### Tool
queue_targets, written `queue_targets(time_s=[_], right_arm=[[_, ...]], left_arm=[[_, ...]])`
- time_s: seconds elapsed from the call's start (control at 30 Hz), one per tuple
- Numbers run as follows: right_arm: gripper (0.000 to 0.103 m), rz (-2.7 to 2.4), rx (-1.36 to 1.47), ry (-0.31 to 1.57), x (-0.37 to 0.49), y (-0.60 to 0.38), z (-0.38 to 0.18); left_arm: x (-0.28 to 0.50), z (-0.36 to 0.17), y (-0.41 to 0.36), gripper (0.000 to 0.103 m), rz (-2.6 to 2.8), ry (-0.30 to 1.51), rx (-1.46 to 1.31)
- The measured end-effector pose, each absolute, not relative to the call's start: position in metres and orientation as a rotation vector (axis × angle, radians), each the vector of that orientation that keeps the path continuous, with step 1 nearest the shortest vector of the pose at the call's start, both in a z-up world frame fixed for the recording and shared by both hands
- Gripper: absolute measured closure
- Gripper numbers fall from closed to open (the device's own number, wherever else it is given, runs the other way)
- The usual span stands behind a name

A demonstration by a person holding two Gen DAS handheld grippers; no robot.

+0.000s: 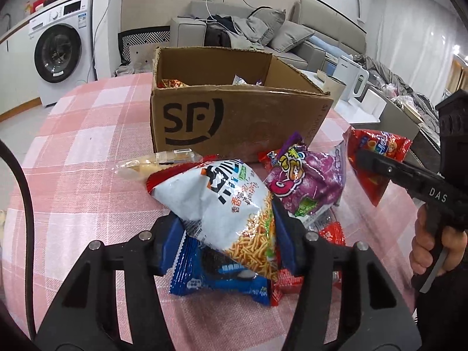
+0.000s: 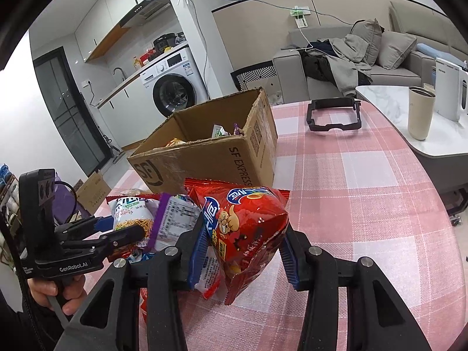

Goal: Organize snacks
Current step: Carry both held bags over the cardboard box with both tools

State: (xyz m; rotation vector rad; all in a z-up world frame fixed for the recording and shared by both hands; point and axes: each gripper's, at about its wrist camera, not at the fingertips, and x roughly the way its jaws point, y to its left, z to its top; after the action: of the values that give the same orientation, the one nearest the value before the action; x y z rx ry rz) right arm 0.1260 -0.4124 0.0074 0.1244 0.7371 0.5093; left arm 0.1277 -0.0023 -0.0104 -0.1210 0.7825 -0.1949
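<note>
Gripping white noodle bag [image 1: 222, 204] in left gripper [image 1: 225, 234], red bag [image 2: 248, 228] in right gripper [image 2: 242, 257]

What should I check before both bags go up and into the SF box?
1. Left hand-held gripper shut on the white noodle-snack bag: ok.
2. Right hand-held gripper shut on the red snack bag: ok.
3. Cardboard box open on top: ok.
4. Room left inside the box: cannot tell, only a few packets show.
5. Purple bag leaning against the white bag, may be dragged: not ok.
6. Blue cookie pack free underneath: cannot tell.
</note>
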Motion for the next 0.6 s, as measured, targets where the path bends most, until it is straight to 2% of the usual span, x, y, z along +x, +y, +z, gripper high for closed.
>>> queue_targets(time_s=[0.6], right_arm=[[0.058,0.537,0.119,0.675,0.112,-0.409,0.029]], left_arm=[[0.083,0.043,0.000,0.050,-0.193,0.678,-0.119]])
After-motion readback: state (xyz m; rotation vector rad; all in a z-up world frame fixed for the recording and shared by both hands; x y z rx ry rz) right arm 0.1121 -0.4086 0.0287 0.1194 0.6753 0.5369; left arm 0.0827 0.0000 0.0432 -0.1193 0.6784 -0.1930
